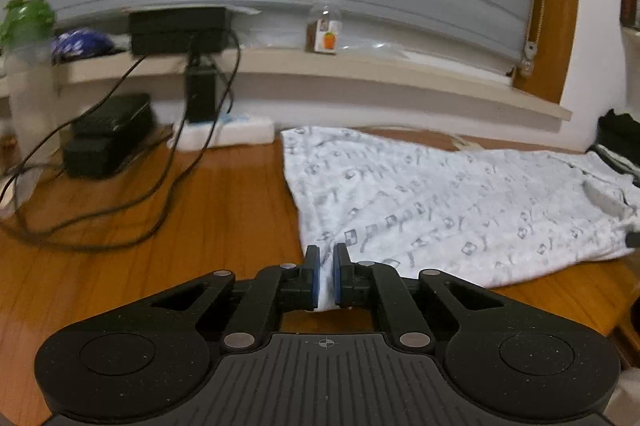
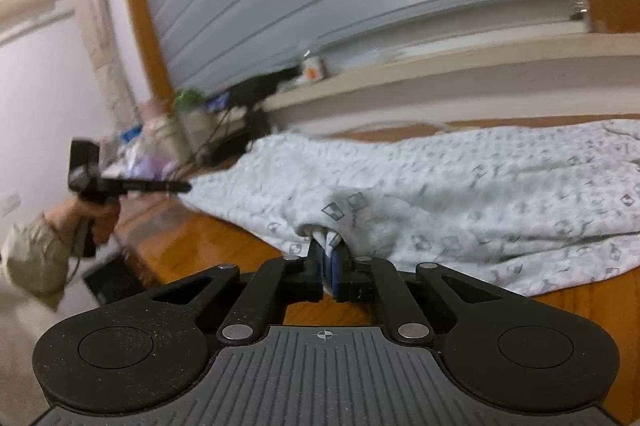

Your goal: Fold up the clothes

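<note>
A white garment (image 1: pixel 460 201) with a grey print lies spread on the wooden table (image 1: pixel 160 226). My left gripper (image 1: pixel 326 254) is shut on its near edge, with cloth pinched between the blue pads. In the right wrist view the same garment (image 2: pixel 460 185) stretches across the table. My right gripper (image 2: pixel 327 246) is shut on a bunched fold of its near edge and lifts it slightly. The left gripper also shows in the right wrist view (image 2: pixel 176 186), held in a hand at the far left end of the garment.
Black cables (image 1: pixel 168 193), black boxes (image 1: pixel 108 137) and a white power strip (image 1: pixel 228 133) sit at the table's left back. A bottle with a green cap (image 1: pixel 28 73) stands far left. A window sill (image 1: pixel 360 65) holds a small jar (image 1: pixel 325 25). A dark item (image 1: pixel 620 141) lies far right.
</note>
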The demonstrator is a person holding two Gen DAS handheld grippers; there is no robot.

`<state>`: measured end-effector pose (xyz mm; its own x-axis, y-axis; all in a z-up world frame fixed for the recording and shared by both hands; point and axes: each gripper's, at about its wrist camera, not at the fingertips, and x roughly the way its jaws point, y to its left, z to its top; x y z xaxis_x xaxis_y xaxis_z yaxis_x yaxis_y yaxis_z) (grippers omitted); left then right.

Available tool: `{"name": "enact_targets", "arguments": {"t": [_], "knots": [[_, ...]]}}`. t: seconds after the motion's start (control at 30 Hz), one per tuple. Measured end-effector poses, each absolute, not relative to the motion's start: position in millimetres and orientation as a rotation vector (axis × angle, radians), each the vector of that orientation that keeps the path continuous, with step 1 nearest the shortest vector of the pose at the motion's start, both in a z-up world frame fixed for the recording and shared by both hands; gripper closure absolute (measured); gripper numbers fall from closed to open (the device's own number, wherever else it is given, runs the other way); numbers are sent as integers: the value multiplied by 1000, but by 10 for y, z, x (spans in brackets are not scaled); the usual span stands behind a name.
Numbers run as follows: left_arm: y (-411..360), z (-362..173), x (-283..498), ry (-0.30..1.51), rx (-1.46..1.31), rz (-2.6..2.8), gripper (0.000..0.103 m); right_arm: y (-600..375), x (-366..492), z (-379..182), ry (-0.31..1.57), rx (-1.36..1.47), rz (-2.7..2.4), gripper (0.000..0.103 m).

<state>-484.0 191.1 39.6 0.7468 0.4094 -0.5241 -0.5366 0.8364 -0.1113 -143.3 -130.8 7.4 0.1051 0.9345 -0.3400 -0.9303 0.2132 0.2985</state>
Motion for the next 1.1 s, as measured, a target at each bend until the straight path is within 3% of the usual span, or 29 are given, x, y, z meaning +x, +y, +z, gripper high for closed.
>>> {"name": "enact_targets", "arguments": {"t": [0.13,0.2,0.23,0.27,0.37,0.43,0.63,0.73,0.77,0.87,1.1], "knots": [[1871,407,-4871,530,-254,532,88,-1321,-1466,8,548,-6,1380,92],[1884,482,-4845,505,-249,531,76,-1344,-1453,9,540,25,1367,83],[1890,519,-4795,496,-239,525,75,-1344,-1445,13,536,38,1359,73],[1897,556,-4745,488,-229,518,72,-1329,-1438,12,535,45,1352,72],[1939,623,-4528,480,-196,484,56,-1267,-1411,-13,539,48,1338,76],[2053,610,-4354,480,-228,464,55,-1264,-1404,-40,542,46,1340,98],[2185,499,-3897,548,-201,463,55,-1487,-1487,-37,558,1,1354,97],[2281,447,-3976,538,-229,480,49,-1553,-1481,28,548,-29,1338,91],[2313,429,-4003,534,-238,486,47,-1595,-1455,81,539,-23,1323,81],[2514,390,-4120,513,-302,502,43,-1689,-1394,258,486,-18,1271,64],[2996,378,-3913,514,-372,464,36,-1304,-1370,389,396,-136,1261,61]]}}
